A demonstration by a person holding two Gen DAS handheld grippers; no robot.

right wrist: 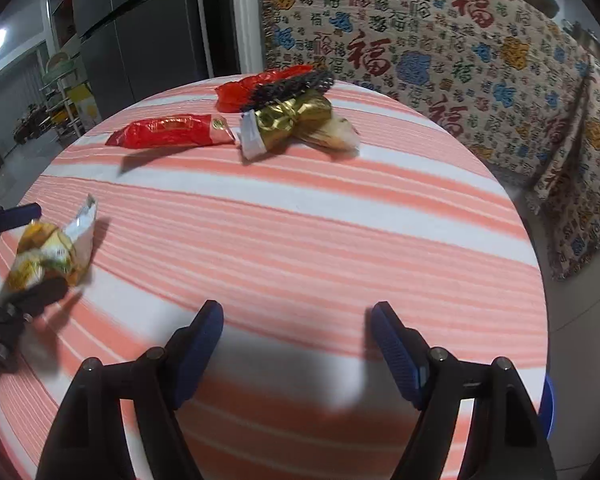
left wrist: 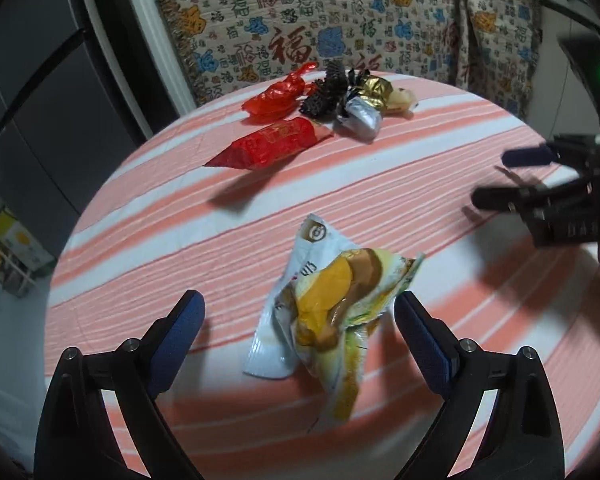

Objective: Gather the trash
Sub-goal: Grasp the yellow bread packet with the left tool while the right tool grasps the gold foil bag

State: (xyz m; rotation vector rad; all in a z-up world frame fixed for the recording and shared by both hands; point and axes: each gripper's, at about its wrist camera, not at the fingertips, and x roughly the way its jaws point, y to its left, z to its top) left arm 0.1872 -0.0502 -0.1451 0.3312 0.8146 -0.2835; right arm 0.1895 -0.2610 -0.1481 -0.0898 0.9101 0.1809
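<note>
A crumpled yellow and white snack wrapper [left wrist: 332, 312] lies on the striped tablecloth between the spread fingers of my left gripper [left wrist: 300, 320], which is open. The wrapper also shows in the right wrist view [right wrist: 48, 252], at the far left. My right gripper [right wrist: 296, 332] is open and empty above bare cloth; it shows at the right edge of the left wrist view [left wrist: 496, 180]. At the far side lie a red packet [left wrist: 272, 144], a red cellophane wrapper [left wrist: 280, 96], a black wrapper [left wrist: 324, 96], a silver wrapper [left wrist: 360, 116] and a gold wrapper [right wrist: 296, 116].
The round table [right wrist: 340, 220] has a pink and white striped cloth. A sofa with a patterned throw [right wrist: 460, 60] stands behind it. A grey fridge [right wrist: 140, 28] stands at the back left, with shelves [right wrist: 64, 92] beside it.
</note>
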